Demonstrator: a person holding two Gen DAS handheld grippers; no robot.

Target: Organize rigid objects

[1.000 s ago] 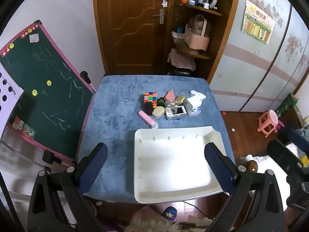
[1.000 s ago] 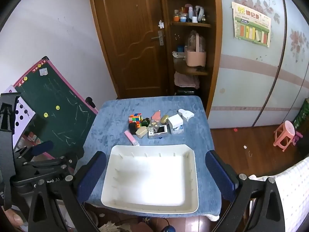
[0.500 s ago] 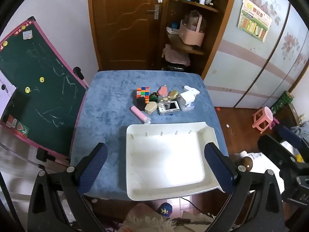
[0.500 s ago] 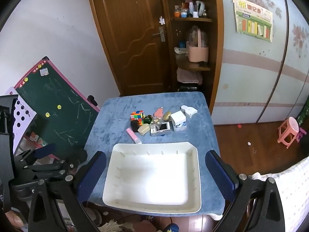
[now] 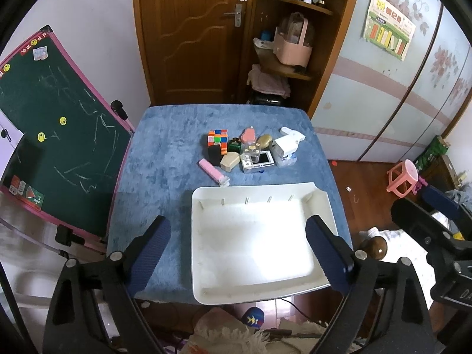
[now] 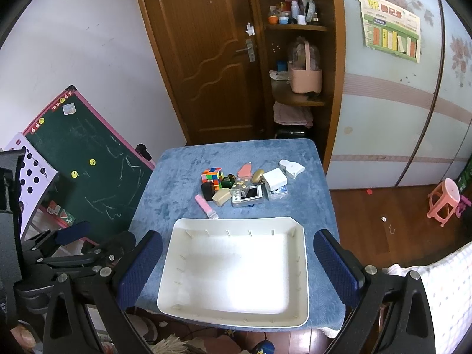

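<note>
A white empty tray (image 5: 321, 203) (image 6: 301, 253) lies on the near part of the blue-covered table (image 5: 165, 153) (image 6: 183, 165). Behind it sits a cluster of small objects: a colour cube (image 5: 217, 139) (image 6: 212, 175), a pink stick (image 5: 213, 172) (image 6: 205, 205), a beige box (image 5: 229, 161) (image 6: 221, 196), a silver camera (image 5: 259, 160) (image 6: 249, 196), a white box (image 5: 284, 144) (image 6: 275, 179). My left gripper (image 5: 239, 253) and right gripper (image 6: 237, 264) are open and empty, high above the tray's near end.
A green chalkboard (image 5: 53, 118) (image 6: 97, 165) leans at the table's left edge. A wooden door (image 5: 191, 29) and shelf with a pink basket (image 5: 292, 50) stand behind. A pink stool (image 5: 404, 178) (image 6: 444, 203) is on the floor at right.
Both grippers have risen and drawn back a little; the table and tray look smaller and farther. Nothing on the table has moved.
</note>
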